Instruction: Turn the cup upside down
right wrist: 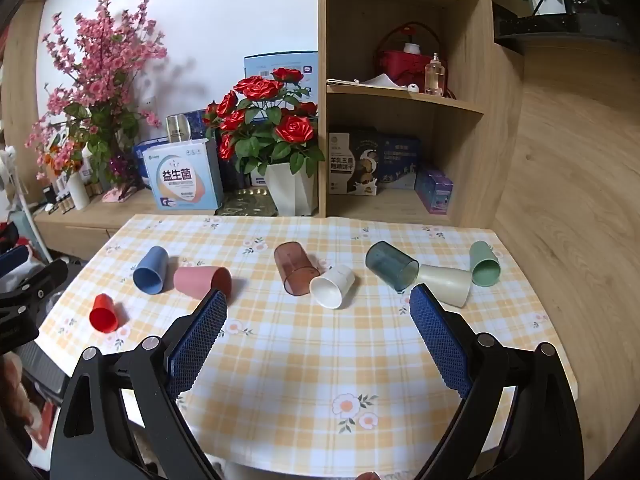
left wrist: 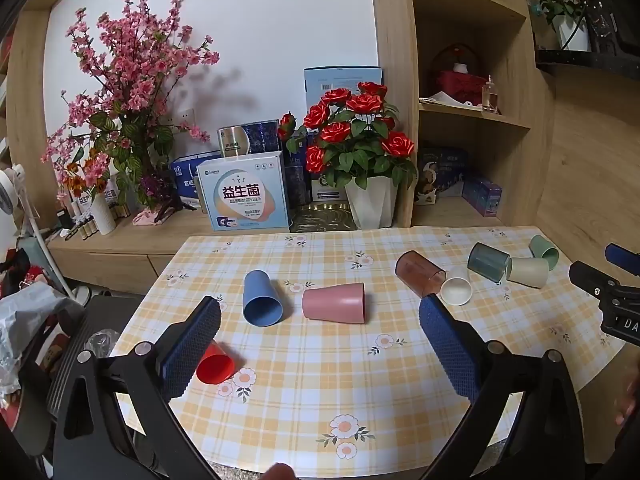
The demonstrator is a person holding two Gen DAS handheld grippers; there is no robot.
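Several cups lie on their sides on the checked tablecloth (right wrist: 320,360). From left: a small red cup (left wrist: 215,366) (right wrist: 104,314), a blue cup (left wrist: 262,299) (right wrist: 150,270), a pink cup (left wrist: 334,303) (right wrist: 200,280), a clear brown cup (left wrist: 418,276) (right wrist: 294,268), a white cup (left wrist: 456,290) (right wrist: 332,286), a dark teal cup (left wrist: 488,261) (right wrist: 392,266), a cream cup (left wrist: 528,272) (right wrist: 446,284) and a green cup (left wrist: 544,250) (right wrist: 485,264). My left gripper (left wrist: 320,308) is open and empty, above the near table, in front of the pink cup. My right gripper (right wrist: 318,298) is open and empty, in front of the white cup.
A white pot of red roses (left wrist: 372,206) (right wrist: 290,194) and a blue-white box (left wrist: 244,196) stand on the sideboard behind the table. A wooden shelf unit (right wrist: 404,92) rises at the back right. A pink blossom arrangement (left wrist: 132,92) stands at the back left.
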